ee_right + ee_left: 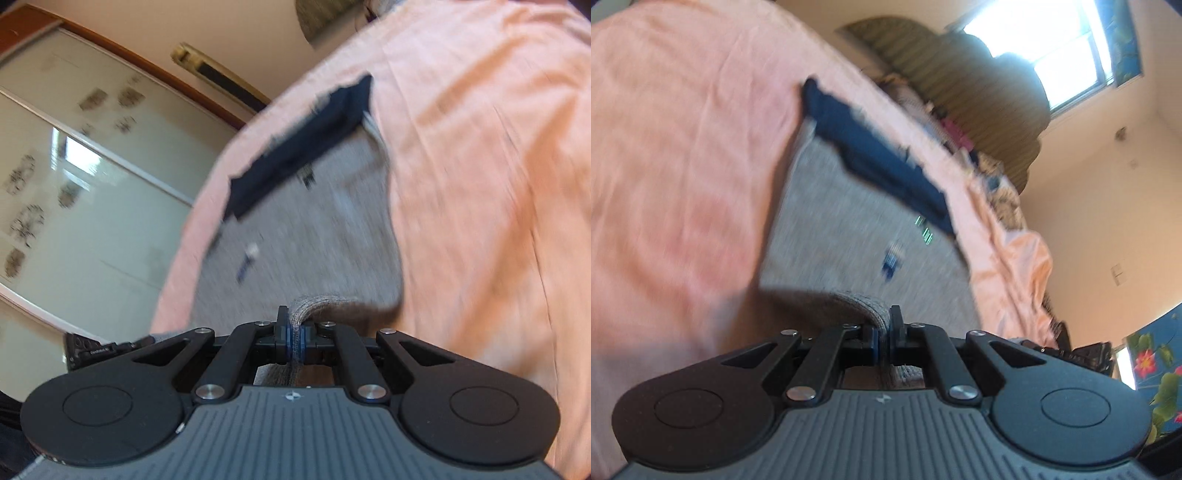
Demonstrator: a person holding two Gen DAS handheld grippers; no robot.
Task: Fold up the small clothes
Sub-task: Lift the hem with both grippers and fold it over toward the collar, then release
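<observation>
A small grey garment (849, 229) with a dark navy band (871, 151) along its far edge lies on a pink bedsheet (672, 155). My left gripper (885, 332) is shut on the garment's near grey edge, which bunches up between the jaws. In the right wrist view the same grey garment (303, 229) and its navy band (295, 151) show, and my right gripper (294, 338) is shut on another part of the near edge. Both views are motion-blurred. Small printed marks (892, 258) sit on the grey cloth.
The pink sheet (480, 184) covers the bed on all sides of the garment. A pile of clothes (960, 136) and a striped cushion (979, 92) lie beyond it under a bright window (1045, 40). A glass sliding door (74, 166) stands at left in the right wrist view.
</observation>
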